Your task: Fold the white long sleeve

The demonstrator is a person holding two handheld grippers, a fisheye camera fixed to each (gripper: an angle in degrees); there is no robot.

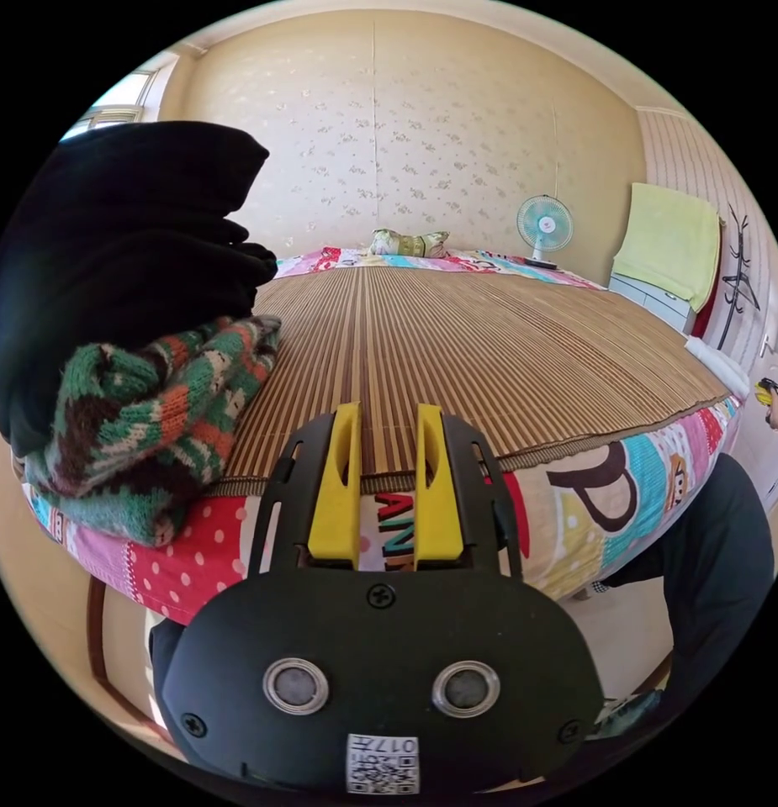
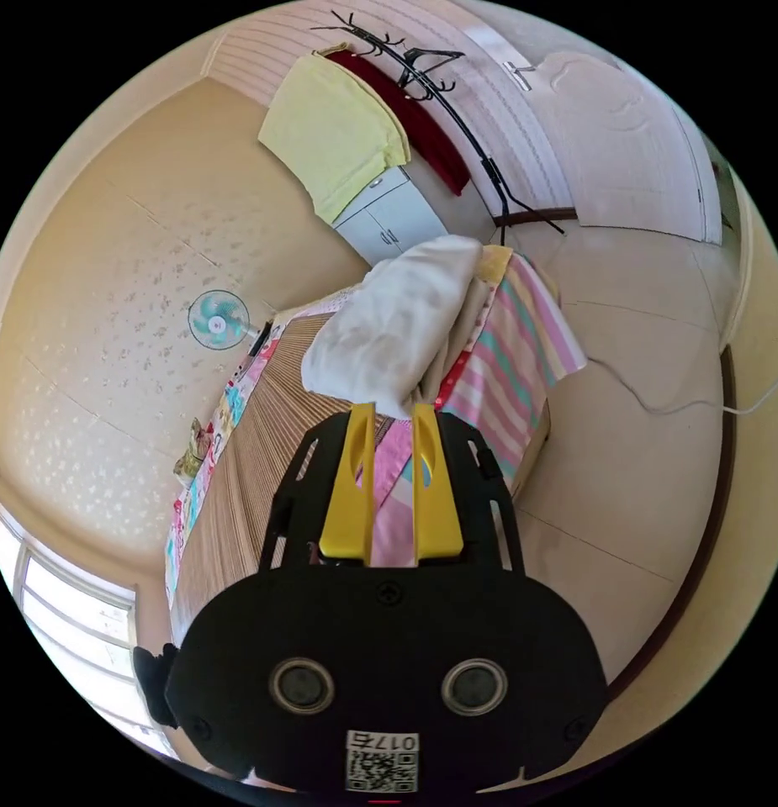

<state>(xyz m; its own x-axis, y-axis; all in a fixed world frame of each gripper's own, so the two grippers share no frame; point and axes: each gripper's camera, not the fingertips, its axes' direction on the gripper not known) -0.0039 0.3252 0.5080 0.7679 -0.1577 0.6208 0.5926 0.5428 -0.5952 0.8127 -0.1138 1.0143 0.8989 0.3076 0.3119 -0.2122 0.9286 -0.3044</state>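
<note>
The white long sleeve (image 2: 397,336) lies bunched on the bed's corner in the right gripper view. My right gripper (image 2: 393,409) is open, its yellow jaw tips right at the garment's near edge, with nothing pressed between them. In the left gripper view the white garment (image 1: 715,360) is a pale strip at the bed's far right edge, and a hand holds the right gripper (image 1: 772,392) just beyond it. My left gripper (image 1: 389,412) hovers open over the near edge of the bamboo mat (image 1: 456,353), holding nothing.
A stack of folded clothes sits at the left: a black garment (image 1: 128,252) on a green and orange knit sweater (image 1: 153,420). A fan (image 1: 543,225), a pillow (image 1: 408,244), a towel-draped cabinet (image 2: 380,210) and a coat rack (image 2: 456,126) stand around the bed. A person's dark trouser leg (image 1: 717,555) is at the right.
</note>
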